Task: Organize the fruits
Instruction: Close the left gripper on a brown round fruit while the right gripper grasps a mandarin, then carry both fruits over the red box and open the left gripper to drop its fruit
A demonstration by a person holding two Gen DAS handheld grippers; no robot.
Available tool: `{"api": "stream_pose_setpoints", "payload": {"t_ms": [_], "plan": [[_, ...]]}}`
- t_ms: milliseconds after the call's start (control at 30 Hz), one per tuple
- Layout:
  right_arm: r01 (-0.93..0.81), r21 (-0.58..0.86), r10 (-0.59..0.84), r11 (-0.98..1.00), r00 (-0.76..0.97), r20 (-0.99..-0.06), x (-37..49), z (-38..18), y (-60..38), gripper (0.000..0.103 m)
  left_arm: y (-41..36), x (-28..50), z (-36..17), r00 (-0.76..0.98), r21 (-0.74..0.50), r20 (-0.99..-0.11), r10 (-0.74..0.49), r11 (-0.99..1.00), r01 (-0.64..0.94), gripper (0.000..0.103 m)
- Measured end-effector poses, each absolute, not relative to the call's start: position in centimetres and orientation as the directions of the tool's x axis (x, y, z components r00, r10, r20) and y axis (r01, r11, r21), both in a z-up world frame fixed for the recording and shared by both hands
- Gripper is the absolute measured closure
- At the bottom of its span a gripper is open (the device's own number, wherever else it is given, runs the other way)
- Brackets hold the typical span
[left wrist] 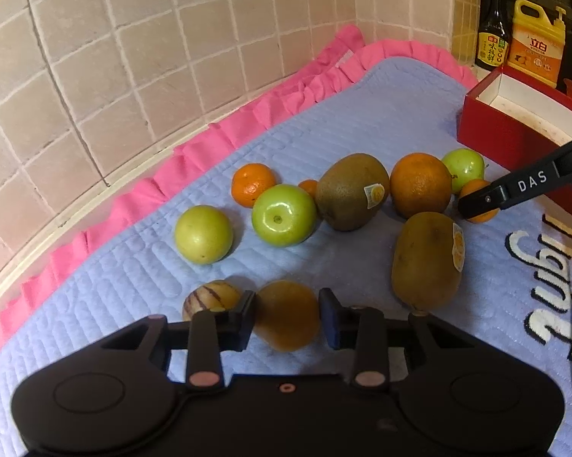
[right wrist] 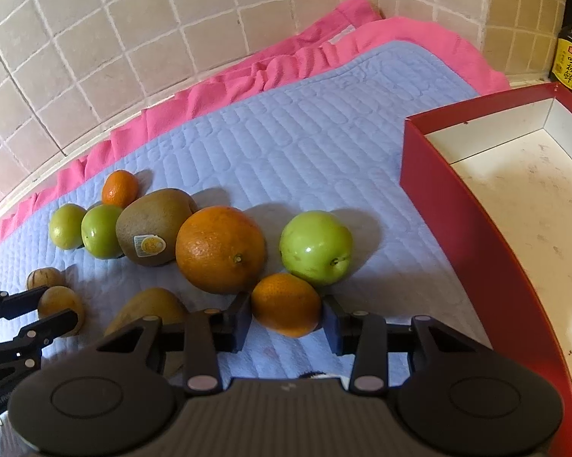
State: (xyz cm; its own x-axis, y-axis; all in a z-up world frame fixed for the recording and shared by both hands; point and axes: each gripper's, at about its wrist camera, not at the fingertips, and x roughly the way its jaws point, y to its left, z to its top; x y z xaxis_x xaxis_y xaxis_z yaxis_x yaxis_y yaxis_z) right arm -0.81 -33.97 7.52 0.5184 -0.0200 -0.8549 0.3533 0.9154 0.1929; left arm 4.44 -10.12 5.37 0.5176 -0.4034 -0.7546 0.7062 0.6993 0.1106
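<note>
Several fruits lie on a blue quilted mat [left wrist: 324,125]. My left gripper [left wrist: 287,318] has its jaws around a yellow-brown fruit [left wrist: 287,314], pads touching its sides; it also shows in the right wrist view [right wrist: 59,306]. A striped fruit [left wrist: 209,297] lies to its left. My right gripper [right wrist: 287,316] has its jaws around a small mandarin [right wrist: 286,302], pads at its sides. Beyond it lie a big orange [right wrist: 221,249], a green apple [right wrist: 316,247] and a kiwi [right wrist: 154,226]. A red box [right wrist: 438,175] with a white inside stands at the right.
Two more green apples [left wrist: 204,234] [left wrist: 284,215], a mandarin [left wrist: 253,184] and a second kiwi [left wrist: 426,261] lie on the mat. A pink ruffle [left wrist: 194,156] edges it along the tiled wall [left wrist: 133,38]. A sauce bottle [left wrist: 493,26] and yellow detergent jug [left wrist: 537,43] stand behind the box.
</note>
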Motion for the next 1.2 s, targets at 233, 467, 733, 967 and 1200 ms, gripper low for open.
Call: {"api": "stream_pose_setpoints", "payload": {"t_ms": [233,467,733,967,1200], "plan": [[0.369,0.202,-0.038,0.907,0.551,-0.834,-2.2,9.0,-34.4,0.061,-9.6,3.7,6.4,0.523,0.09,-0.743,-0.418,0.712,0.696,0.06],[0.366,0.215,-0.056,0.905,0.605,-0.794,-4.2,11.7,-34.8,0.061,-8.7,1.8,9.5,0.547,0.056,-0.698,-0.462,0.726,0.685,0.06],[0.354,0.179,-0.114,0.918,0.668,-0.736,-7.5,15.5,-35.0,0.061,-10.4,-1.6,13.5,0.615,0.143,-0.621,-0.487,0.701,0.699,0.06],[0.422,0.144,-0.223,0.895,0.703,-0.676,-12.0,19.5,-38.5,0.061,-16.0,-3.2,18.4,0.631,0.192,-0.511,-0.584,0.638,0.746,0.06],[0.564,0.108,-0.377,0.818,0.669,-0.64,-18.5,21.4,-44.3,0.061,-25.7,-4.4,22.3,0.499,0.132,-0.436,-0.749,0.495,0.859,0.06]]}}
